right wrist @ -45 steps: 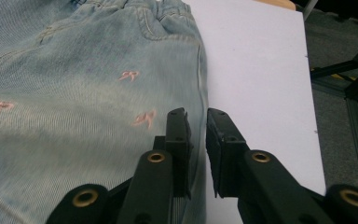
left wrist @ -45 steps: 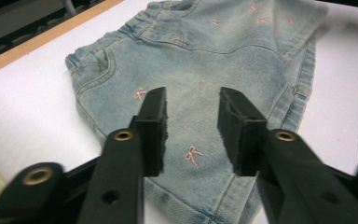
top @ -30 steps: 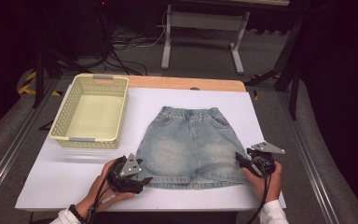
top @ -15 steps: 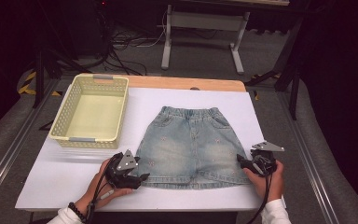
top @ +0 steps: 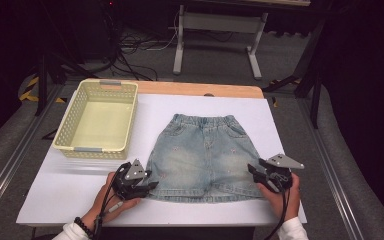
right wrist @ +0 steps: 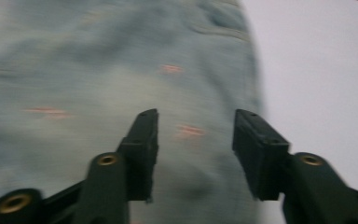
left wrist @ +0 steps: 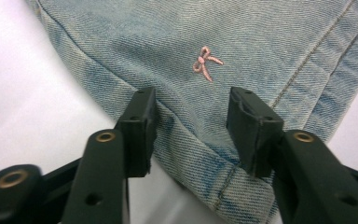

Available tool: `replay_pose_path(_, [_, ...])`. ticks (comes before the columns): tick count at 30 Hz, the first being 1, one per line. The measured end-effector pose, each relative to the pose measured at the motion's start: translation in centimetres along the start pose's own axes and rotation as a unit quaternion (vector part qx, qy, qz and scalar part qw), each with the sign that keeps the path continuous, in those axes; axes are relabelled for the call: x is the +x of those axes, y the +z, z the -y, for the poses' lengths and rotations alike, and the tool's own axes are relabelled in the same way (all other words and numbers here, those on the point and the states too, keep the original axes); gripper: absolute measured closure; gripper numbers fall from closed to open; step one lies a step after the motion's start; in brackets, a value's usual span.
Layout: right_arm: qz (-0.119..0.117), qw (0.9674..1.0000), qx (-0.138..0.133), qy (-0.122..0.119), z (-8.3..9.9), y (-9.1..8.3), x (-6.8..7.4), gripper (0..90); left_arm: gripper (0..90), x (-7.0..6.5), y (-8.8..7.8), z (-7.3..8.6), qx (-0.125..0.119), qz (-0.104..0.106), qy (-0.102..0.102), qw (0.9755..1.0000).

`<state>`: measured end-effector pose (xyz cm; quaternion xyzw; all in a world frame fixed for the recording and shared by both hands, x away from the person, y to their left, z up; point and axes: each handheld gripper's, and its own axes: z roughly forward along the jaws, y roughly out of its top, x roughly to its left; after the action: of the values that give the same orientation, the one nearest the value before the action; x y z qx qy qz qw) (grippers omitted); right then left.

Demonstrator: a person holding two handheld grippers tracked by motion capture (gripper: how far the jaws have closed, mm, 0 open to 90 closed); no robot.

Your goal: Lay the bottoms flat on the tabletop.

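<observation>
One denim skirt [top: 205, 155], one basket [top: 97, 120] — two claws, left claw [left wrist: 193, 123] and right claw [right wrist: 196, 140], both just closing, apart over its hem corners.

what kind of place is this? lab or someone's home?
Probably a lab: a white table with dark surroundings, loose cables on the floor, and a metal stand behind.
</observation>
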<state>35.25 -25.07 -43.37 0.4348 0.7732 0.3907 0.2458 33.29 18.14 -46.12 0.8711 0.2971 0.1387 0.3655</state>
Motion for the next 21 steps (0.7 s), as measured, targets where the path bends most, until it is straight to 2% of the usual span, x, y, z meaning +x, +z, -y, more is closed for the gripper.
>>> replay_pose_path(1, [-0.026, 0.9996, -0.007, 0.003, 0.0, -0.2, 0.9, 63.4, 64.0, 0.0, 0.0, 0.0, -0.001, -0.001, 0.003, 1.0])
replay_pose_path(3, [-0.059, 0.9981, -0.008, -0.017, 0.0, -0.3, 2.7, 68.9, 71.8, 0.1, 0.0, -0.1, 0.0, -0.005, 0.006, 1.0])
replay_pose_path(4, [-0.086, 0.9959, -0.008, -0.027, 0.1, -0.4, 3.8, 69.9, 77.1, 0.2, 0.0, -0.1, 0.0, -0.007, 0.007, 1.0])
replay_pose_path(7, [-0.119, 0.9912, -0.004, -0.057, 0.2, -0.2, 5.9, 67.1, 84.4, 0.7, 0.0, -0.1, -0.002, -0.001, 0.0, 1.0])
replay_pose_path(9, [-0.143, 0.9872, 0.011, -0.071, 0.4, 0.4, 7.1, 63.1, 86.0, 0.8, 0.1, -0.1, -0.005, 0.002, 0.001, 1.0])
replay_pose_path(12, [-0.142, 0.9854, 0.026, -0.091, 0.7, 1.4, 7.8, 57.2, 87.3, 0.8, -0.1, -0.1, -0.002, 0.002, 0.004, 1.0])
replay_pose_path(15, [-0.151, 0.9838, 0.037, -0.089, 0.9, 2.2, 7.6, 53.8, 88.0, 0.9, -0.4, -0.2, -0.004, -0.008, 0.01, 0.9999])
replay_pose_path(16, [-0.148, 0.9839, 0.039, -0.091, 1.0, 2.3, 7.6, 53.8, 88.0, 1.1, -0.6, -0.2, -0.007, -0.011, 0.009, 0.9999])
replay_pose_path(18, [-0.141, 0.9825, 0.049, -0.112, 1.1, 2.6, 7.9, 53.7, 88.0, 1.5, -1.0, -0.3, -0.016, -0.012, 0.0, 0.9998])
replay_pose_path(21, [-0.14, 0.9818, 0.048, -0.118, 1.0, 2.8, 8.1, 61.9, 88.0, 1.7, -1.4, -0.3, -0.022, -0.018, 0.0, 0.9996])
